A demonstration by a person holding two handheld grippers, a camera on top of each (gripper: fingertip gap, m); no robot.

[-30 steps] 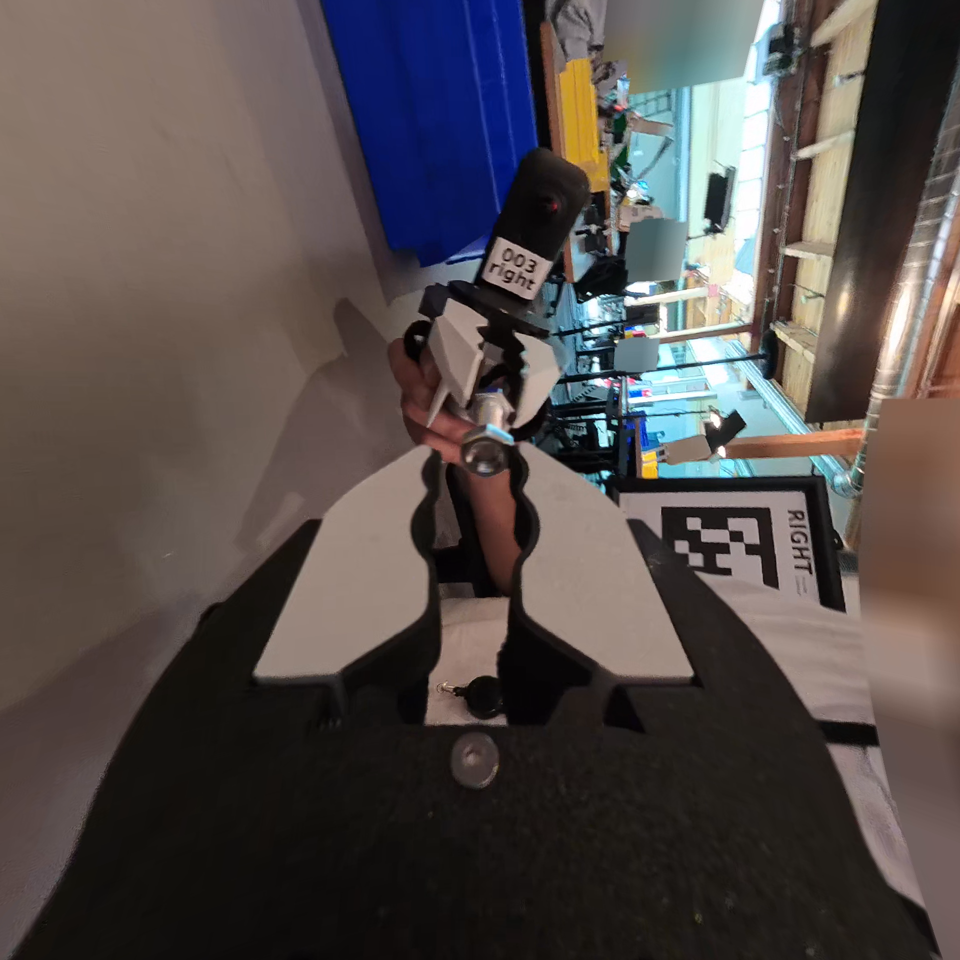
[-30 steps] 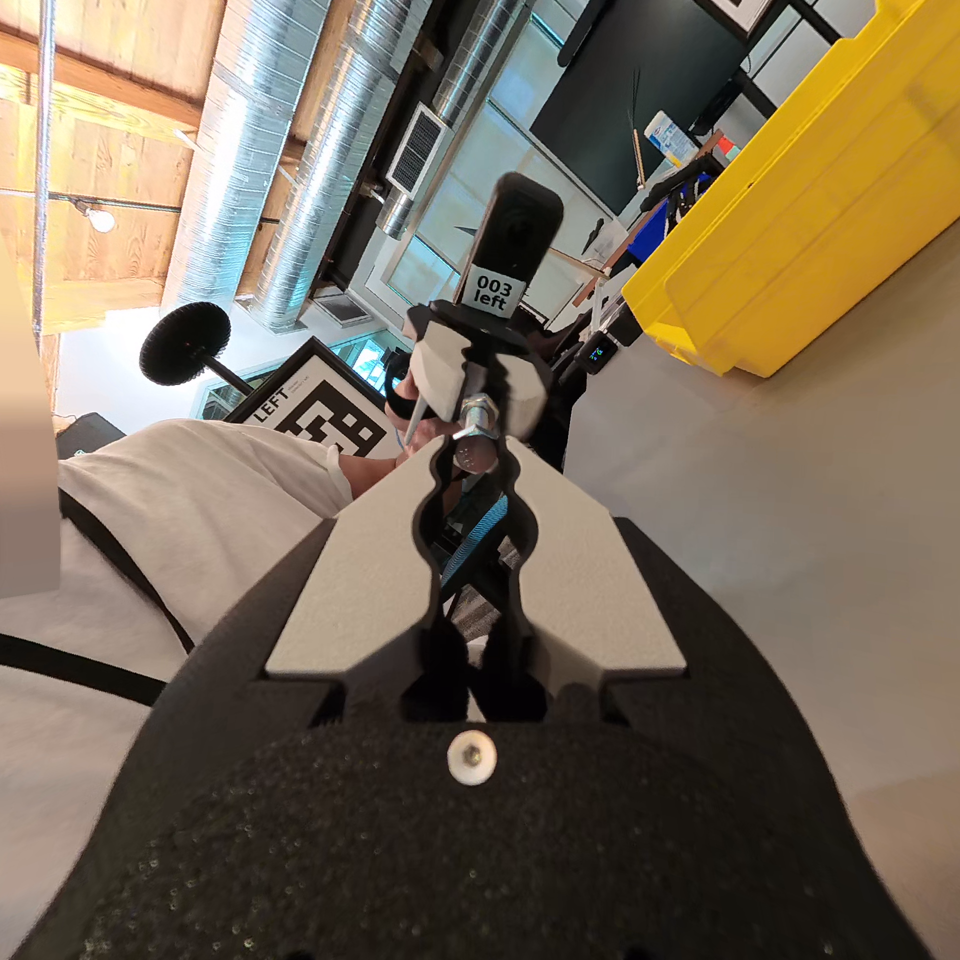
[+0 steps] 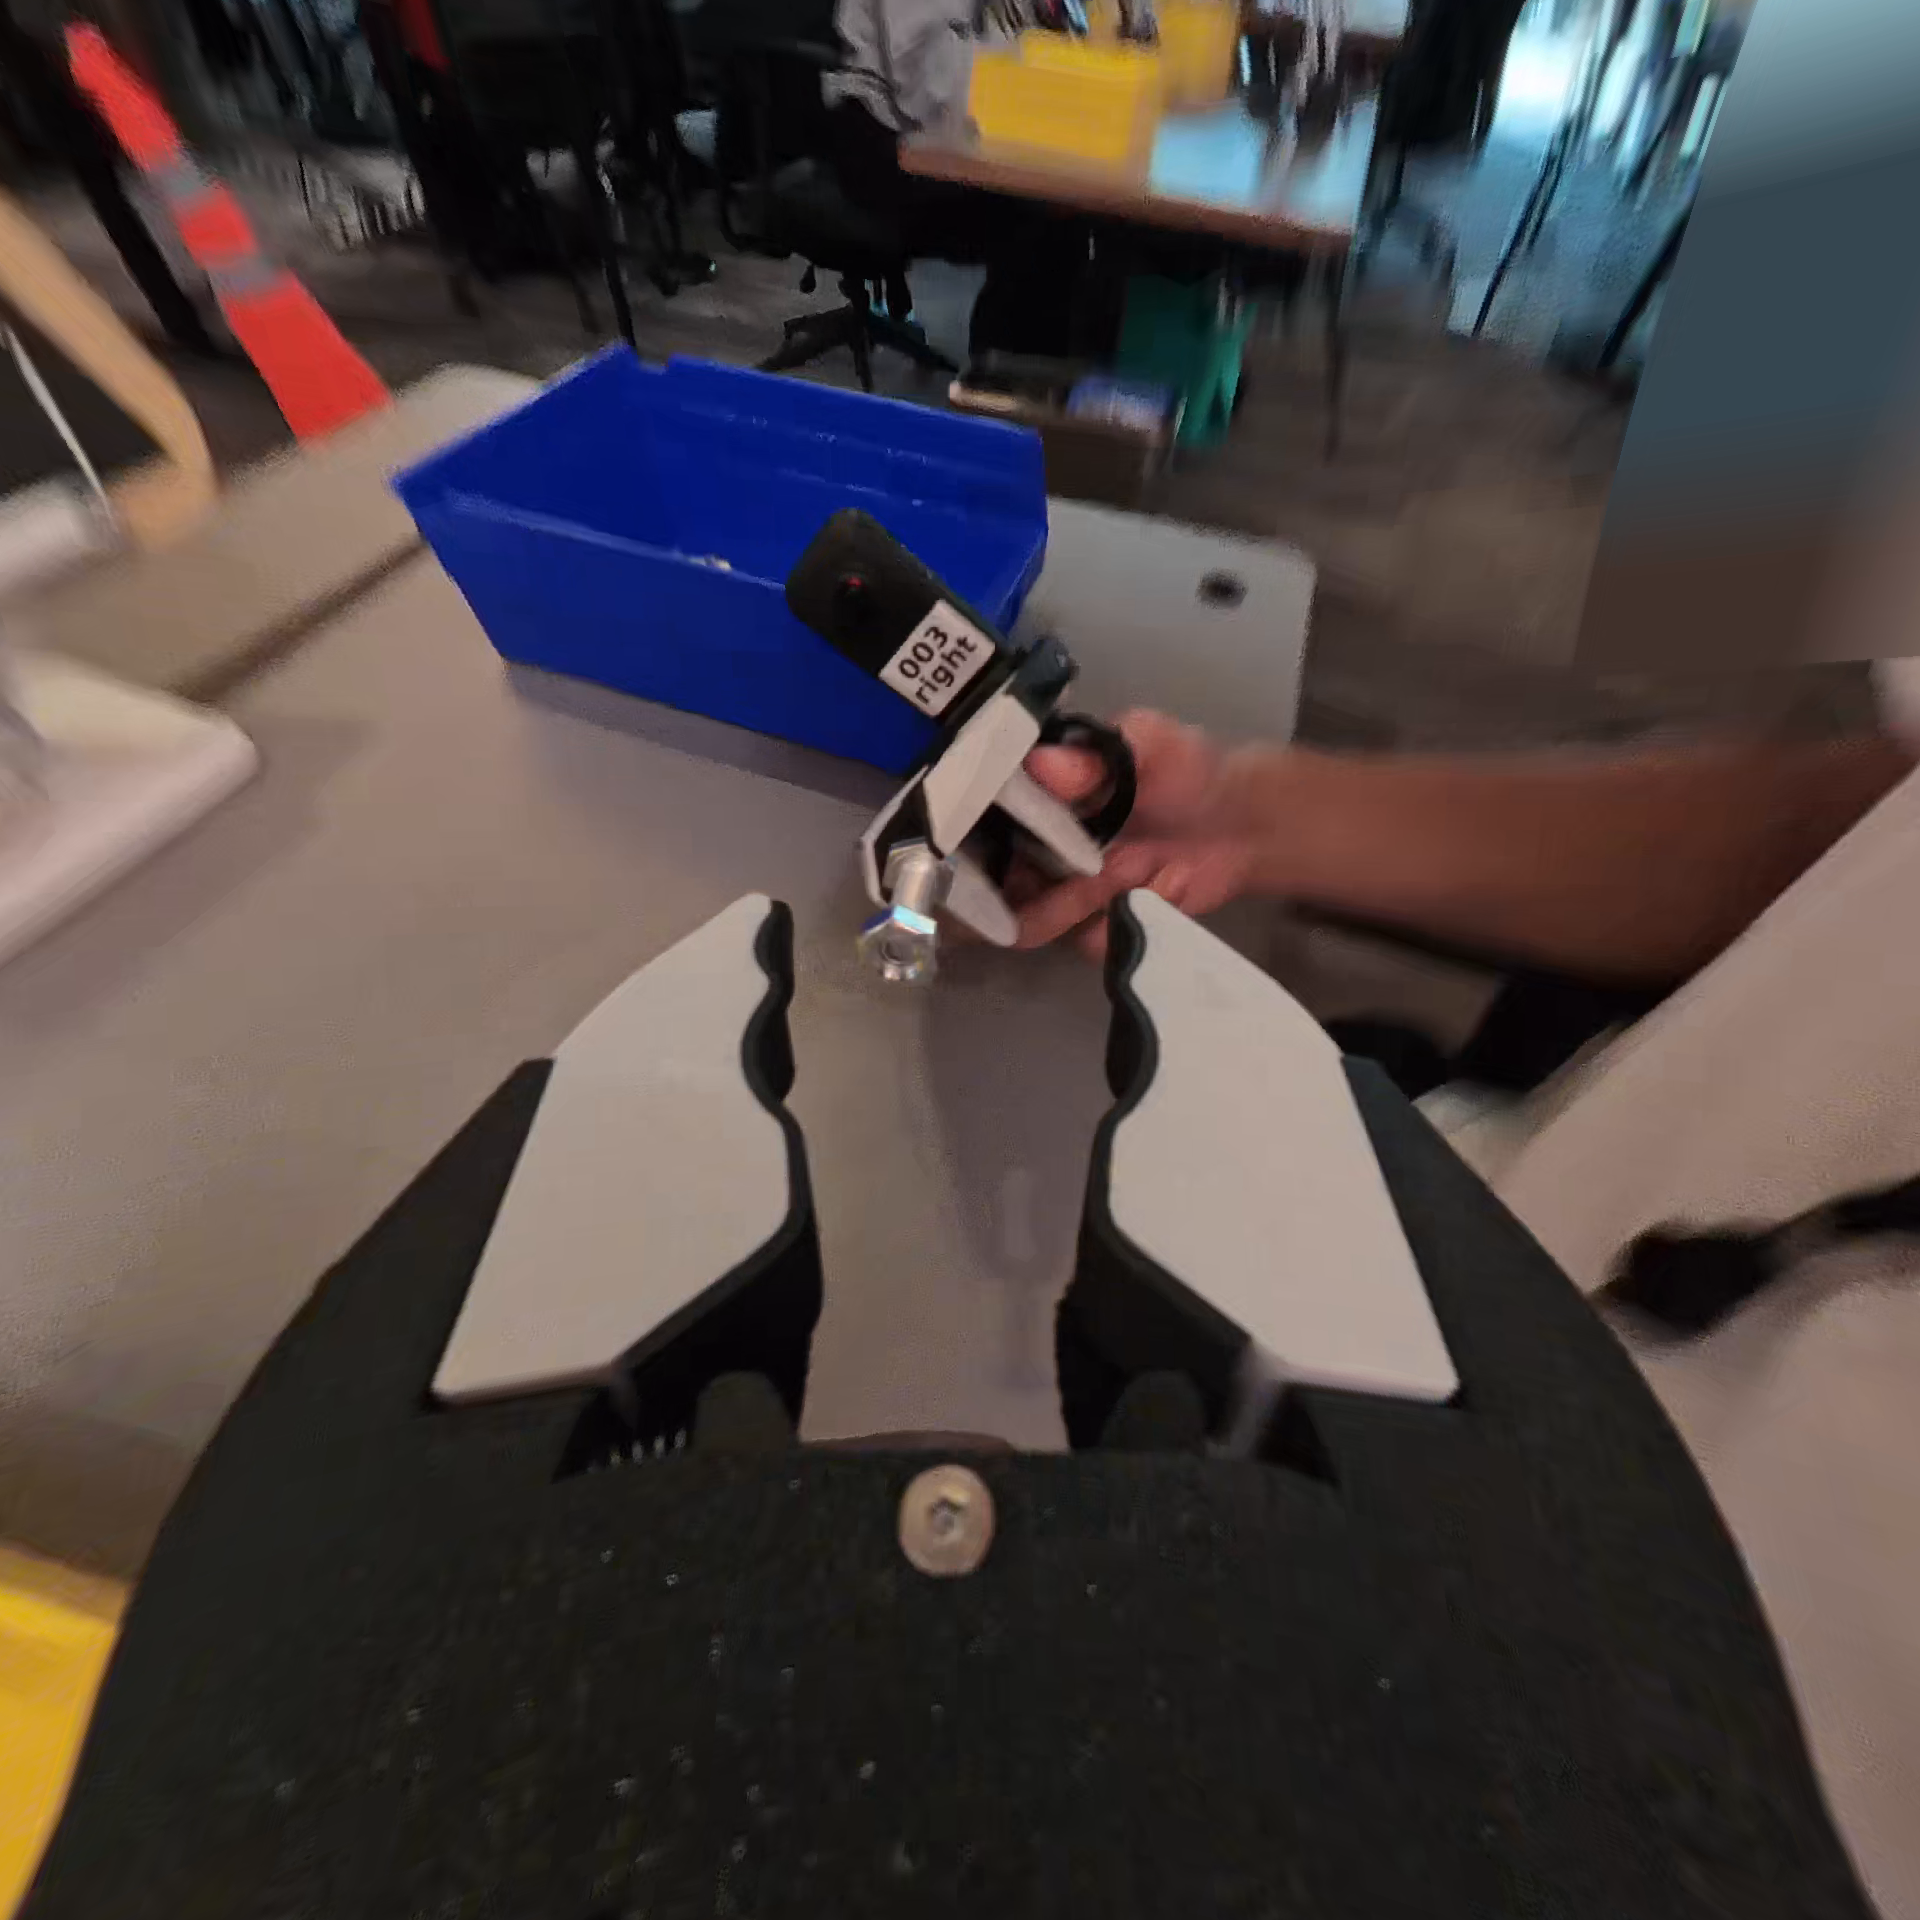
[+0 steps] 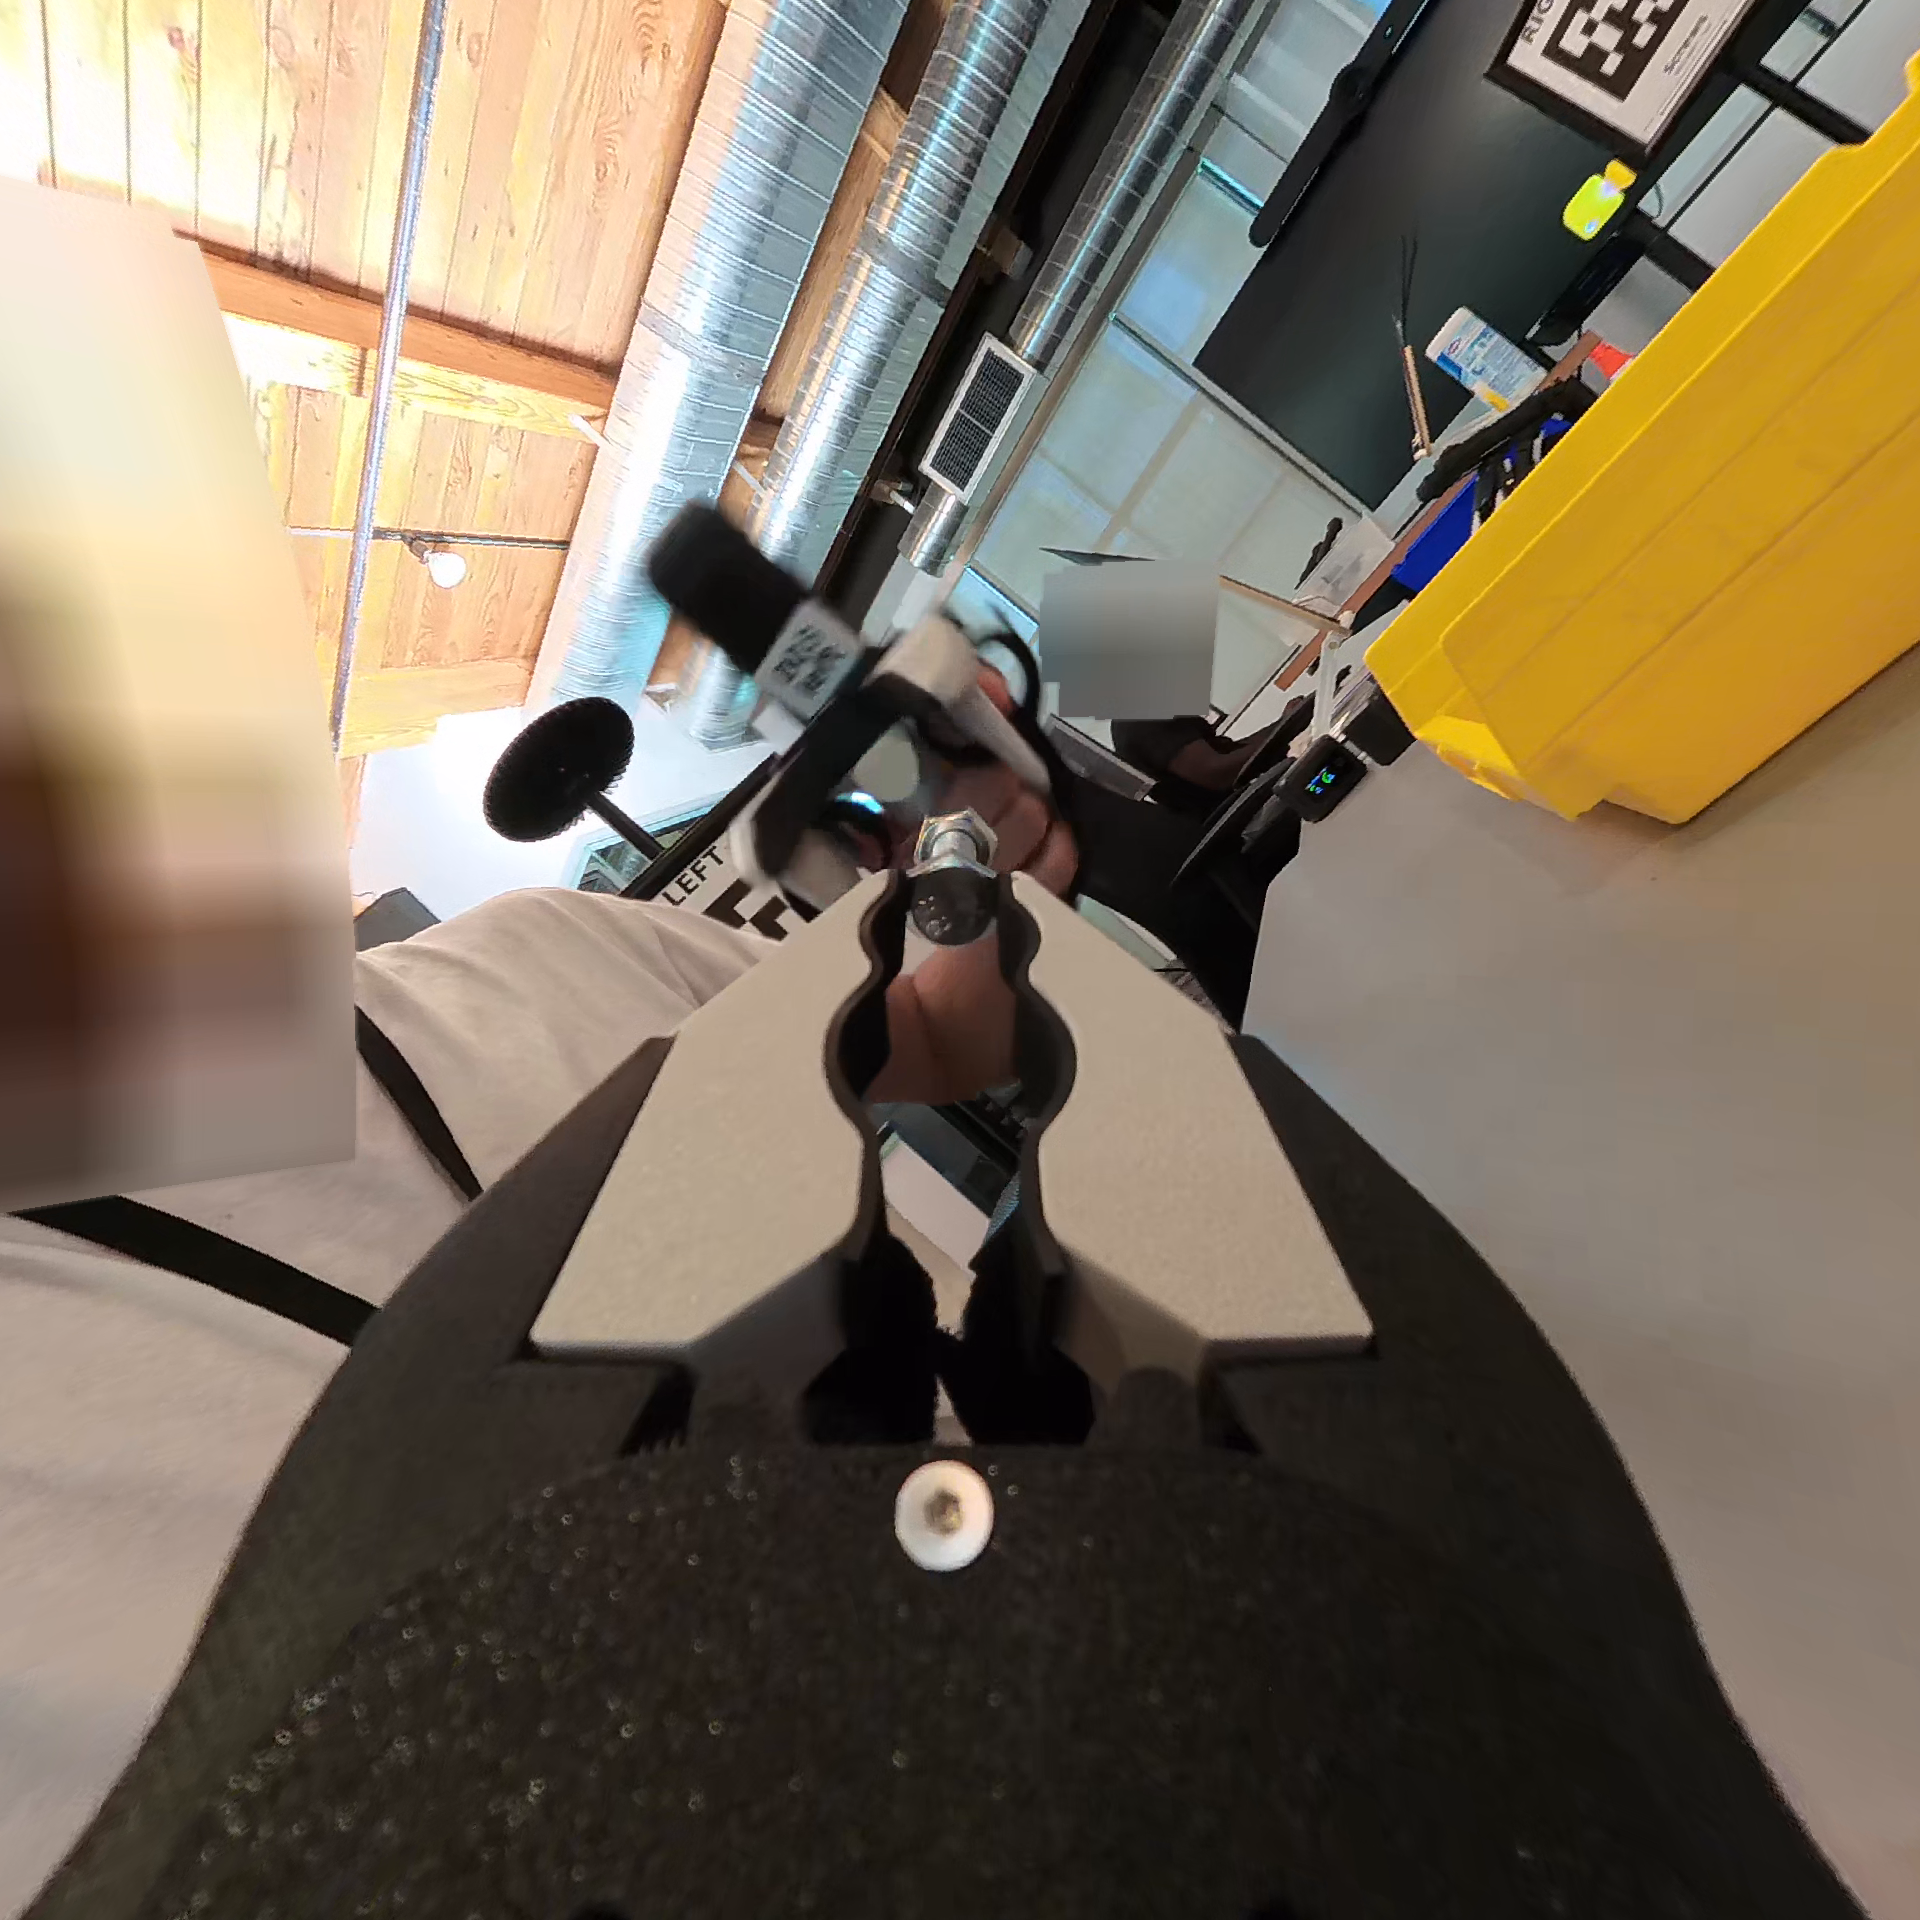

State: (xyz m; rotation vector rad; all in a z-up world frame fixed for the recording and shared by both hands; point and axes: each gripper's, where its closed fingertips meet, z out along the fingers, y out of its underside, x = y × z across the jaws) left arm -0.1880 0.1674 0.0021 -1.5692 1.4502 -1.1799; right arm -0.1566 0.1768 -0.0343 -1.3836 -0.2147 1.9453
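Silver bolt point(image 4: 951, 904) with hex nut clenched in right claw point(image 4: 951, 899); left claw point(image 3: 945, 940) released, empty.

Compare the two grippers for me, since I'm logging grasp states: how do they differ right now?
The left gripper stands open and empty above the grey table; the right gripper is shut on a bolt with a nut. The left gripper points toward the blue bin; the right gripper tilts toward the ceiling. Both have grey fingers.
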